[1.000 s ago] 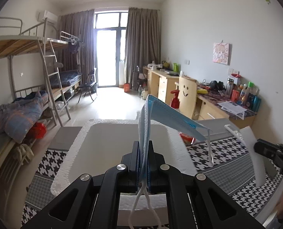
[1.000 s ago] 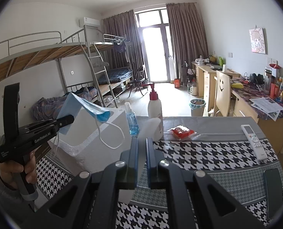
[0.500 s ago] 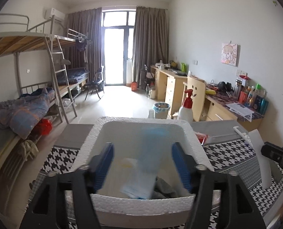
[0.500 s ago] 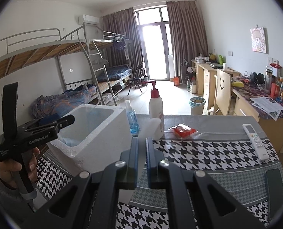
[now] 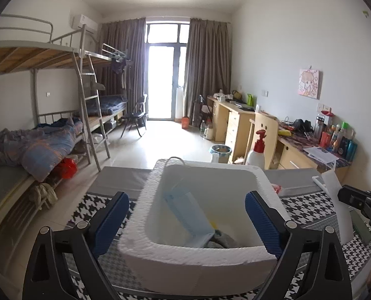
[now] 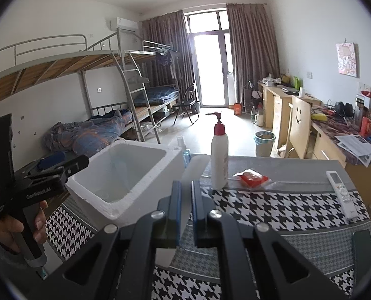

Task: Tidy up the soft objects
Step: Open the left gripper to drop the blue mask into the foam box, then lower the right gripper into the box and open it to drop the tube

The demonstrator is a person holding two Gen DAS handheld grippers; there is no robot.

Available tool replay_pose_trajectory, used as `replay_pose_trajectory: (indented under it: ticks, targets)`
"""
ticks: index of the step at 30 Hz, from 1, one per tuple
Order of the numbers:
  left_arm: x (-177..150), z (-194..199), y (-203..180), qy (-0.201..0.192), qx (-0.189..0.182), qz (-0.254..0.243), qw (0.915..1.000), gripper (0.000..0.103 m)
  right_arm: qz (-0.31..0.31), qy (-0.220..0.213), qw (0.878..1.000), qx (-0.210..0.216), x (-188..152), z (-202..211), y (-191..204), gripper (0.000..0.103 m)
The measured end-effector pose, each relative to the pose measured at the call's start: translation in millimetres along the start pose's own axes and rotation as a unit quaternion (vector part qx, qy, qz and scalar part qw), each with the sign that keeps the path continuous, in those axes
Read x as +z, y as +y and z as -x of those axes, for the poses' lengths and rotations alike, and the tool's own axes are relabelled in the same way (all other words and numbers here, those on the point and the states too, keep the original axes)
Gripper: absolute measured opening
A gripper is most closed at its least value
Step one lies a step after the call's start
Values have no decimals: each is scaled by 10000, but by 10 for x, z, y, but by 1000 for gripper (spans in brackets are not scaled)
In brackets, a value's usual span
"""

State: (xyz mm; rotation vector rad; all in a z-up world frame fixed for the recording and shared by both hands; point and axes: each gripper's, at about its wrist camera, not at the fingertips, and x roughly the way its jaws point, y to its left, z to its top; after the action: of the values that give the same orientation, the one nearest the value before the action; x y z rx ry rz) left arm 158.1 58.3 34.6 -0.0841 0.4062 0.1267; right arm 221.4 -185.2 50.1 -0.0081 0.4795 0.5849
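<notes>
The tabletop (image 6: pixel 280 207), covered in a black-and-white houndstooth cloth with grey bands, fills the lower part of both views. On it, at centre in the left wrist view and at left of centre in the right wrist view, stands a white foam box (image 5: pixel 205 255) with its top open.

The left gripper (image 5: pixel 186 222) sits low in its own view, tilted a little downward, with its jaws spread wide on either side of the box's near wall; they have just been opening, and nothing is pressed between the blue pads (image 5: pixel 261 221). In the right wrist view this gripper appears at the left edge, its black body reaching toward the box rim, and the left hand (image 6: pixel 22 227) is wrapped round its handle at lower left.

The right gripper (image 6: pixel 185 215) points over the tabletop from bottom centre of its view, jaws closed on a thin white strip (image 6: pixel 185 200) that rises from between the pads and leans toward the pump bottle. The same strip shows at the right edge of the left wrist view.

Inside the box, a pale blue face mask (image 5: pixel 188 215) leans slanted against the left inner wall, one ear loop (image 5: pixel 174 160) draped over the far rim. Its lower end rests on a grey piece of cloth (image 5: pixel 220 241) at the bottom of the box.

Behind the box in the right wrist view stand a white pump bottle (image 6: pixel 219 157) with a red collar and a small clear bottle (image 6: pixel 184 150). A red packet (image 6: pixel 251 177) lies right of the pump bottle, and a white remote control (image 6: pixel 341 195) lies further right.
</notes>
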Motion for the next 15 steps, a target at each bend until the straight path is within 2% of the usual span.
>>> replay_pose_trajectory:
  ticks: [15]
  targets:
    - [-37,206,217,-241,309,-53,9992,99,164,1,9997,175,116,-168,265,10]
